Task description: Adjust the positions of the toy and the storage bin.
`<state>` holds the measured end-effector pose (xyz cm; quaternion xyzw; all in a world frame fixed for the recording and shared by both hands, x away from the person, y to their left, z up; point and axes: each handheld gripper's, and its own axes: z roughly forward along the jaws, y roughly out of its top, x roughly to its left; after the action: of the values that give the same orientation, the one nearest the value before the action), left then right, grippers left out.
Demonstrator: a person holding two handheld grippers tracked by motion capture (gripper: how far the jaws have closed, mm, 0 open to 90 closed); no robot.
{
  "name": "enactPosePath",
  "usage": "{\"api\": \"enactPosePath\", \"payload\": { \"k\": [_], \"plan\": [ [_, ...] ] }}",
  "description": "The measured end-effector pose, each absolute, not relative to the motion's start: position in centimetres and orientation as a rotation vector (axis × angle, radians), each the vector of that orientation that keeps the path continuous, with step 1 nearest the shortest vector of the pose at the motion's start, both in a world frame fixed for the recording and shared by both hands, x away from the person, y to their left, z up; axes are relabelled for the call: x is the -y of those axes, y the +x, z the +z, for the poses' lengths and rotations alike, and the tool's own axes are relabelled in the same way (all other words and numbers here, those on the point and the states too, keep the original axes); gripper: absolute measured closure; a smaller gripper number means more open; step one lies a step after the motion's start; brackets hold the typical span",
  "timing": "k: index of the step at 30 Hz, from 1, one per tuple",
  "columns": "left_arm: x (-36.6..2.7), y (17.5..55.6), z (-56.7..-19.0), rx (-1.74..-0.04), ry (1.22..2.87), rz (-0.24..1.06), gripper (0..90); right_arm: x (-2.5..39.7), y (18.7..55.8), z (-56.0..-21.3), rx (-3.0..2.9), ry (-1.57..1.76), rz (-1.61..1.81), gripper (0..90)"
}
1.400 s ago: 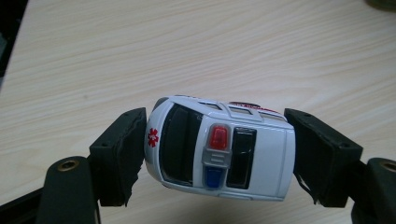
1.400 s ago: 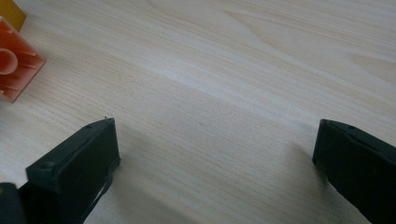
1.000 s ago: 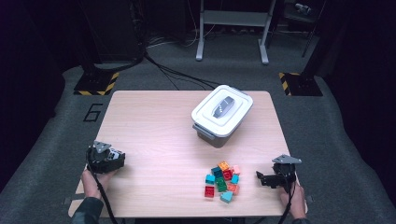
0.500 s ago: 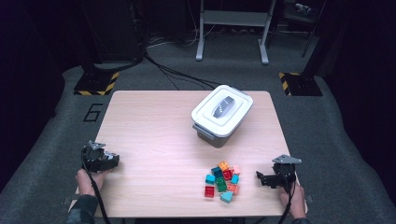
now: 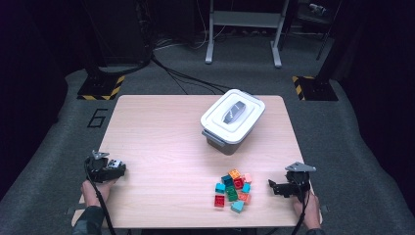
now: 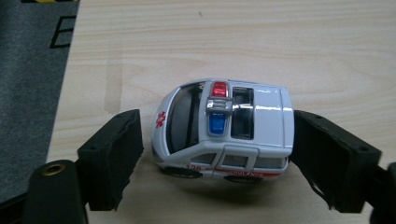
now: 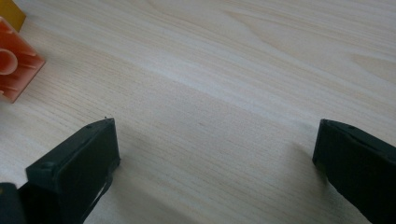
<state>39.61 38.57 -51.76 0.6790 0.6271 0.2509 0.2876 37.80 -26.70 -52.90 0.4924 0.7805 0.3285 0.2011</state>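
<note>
At the light wooden table's (image 5: pixel 161 132) near-left corner, the left gripper (image 6: pixel 219 154) brackets a small white toy ambulance (image 6: pixel 224 128), left jaw just clear, right jaw touching its rear. Near right, beside mixed plastic building blocks (image 5: pixel 232 188), the right gripper (image 7: pixel 215 154) rests spread wide.

Light wooden rectangular table (image 5: pixel 161 142) on grey carpeted floor (image 5: pixel 58 147), a black "6" marking (image 5: pixel 97 118) off its far-left corner, yellow-and-black striped floor plates (image 5: pixel 100 87) beyond both far corners, a grey metal stand (image 5: pixel 242 29) and black cables (image 5: pixel 181 76) farther back, surroundings dark.
</note>
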Motion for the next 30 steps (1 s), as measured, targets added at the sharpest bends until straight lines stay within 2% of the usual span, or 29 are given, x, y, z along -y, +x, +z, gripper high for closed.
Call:
{"api": "enactPosePath", "payload": {
  "k": [5,11,18,24,30],
  "plan": [
    [-38.5,38.2,-50.8,-1.657,1.788,0.721,12.7,26.7,37.8,-52.9,-2.180,1.370,0.920,0.0],
    [-36.6,35.9,-48.7,-1.543,1.790,0.787,9.7,26.7,37.8,-52.9,-2.180,1.370,0.919,0.0],
    [-33.6,34.8,-47.6,-1.417,1.822,0.759,7.9,26.7,37.9,-52.9,-2.181,1.367,0.919,0.0],
    [-29.6,34.4,-49.8,-1.301,1.930,0.682,6.3,26.6,37.8,-52.9,-2.176,1.379,0.912,0.0],
    [-27.7,34.9,-51.9,-1.277,1.976,0.615,5.7,26.8,37.7,-52.9,-2.173,1.362,0.909,0.0]
  ]
}}
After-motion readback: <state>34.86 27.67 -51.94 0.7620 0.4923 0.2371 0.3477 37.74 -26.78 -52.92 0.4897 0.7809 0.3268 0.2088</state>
